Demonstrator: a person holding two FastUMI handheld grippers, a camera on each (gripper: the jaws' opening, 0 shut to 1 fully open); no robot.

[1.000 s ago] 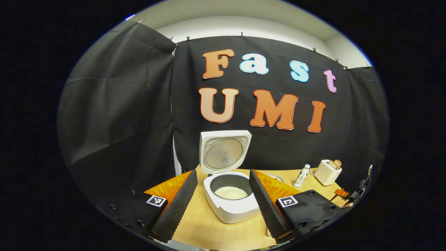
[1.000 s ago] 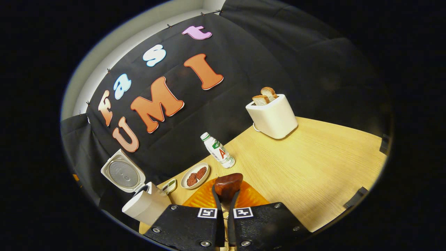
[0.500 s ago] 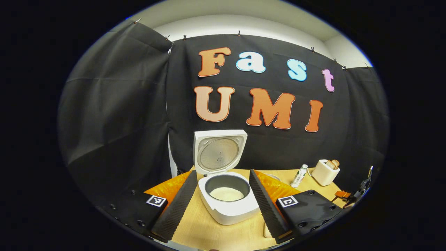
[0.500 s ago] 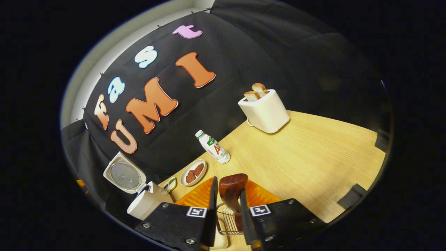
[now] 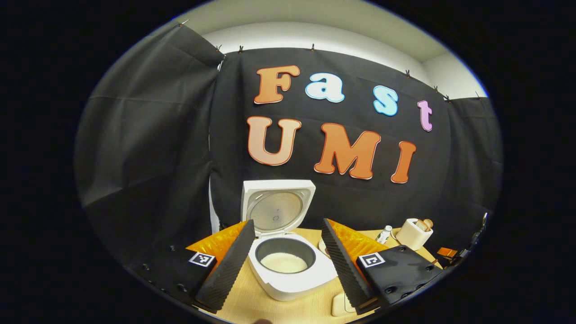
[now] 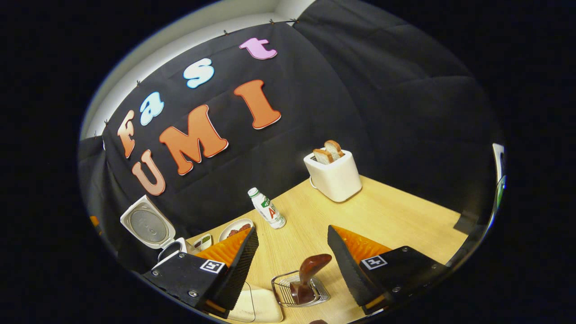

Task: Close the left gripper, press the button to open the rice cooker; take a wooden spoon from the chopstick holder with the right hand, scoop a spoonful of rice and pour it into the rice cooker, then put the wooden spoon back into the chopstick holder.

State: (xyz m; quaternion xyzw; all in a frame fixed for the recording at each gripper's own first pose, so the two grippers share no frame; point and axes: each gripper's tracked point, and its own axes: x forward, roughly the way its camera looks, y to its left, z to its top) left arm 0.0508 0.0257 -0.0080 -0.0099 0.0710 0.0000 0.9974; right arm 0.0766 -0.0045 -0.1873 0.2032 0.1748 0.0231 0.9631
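Stood spread wide, right gripper (image 6: 291, 261) and left gripper (image 5: 288, 258) alike, wooden spoon (image 6: 308, 278) leaning loose in chopstick holder (image 6: 300, 290), rice cooker (image 5: 288, 265) open: risked tipping the spoon out on withdrawal.

We can read almost nothing: the bottle (image 6: 267, 208) on the tabletop (image 6: 396, 216) has a green, red and white label too small to make out. Each gripper body carries square black-and-white coded markers (image 6: 212, 266), not readable text.
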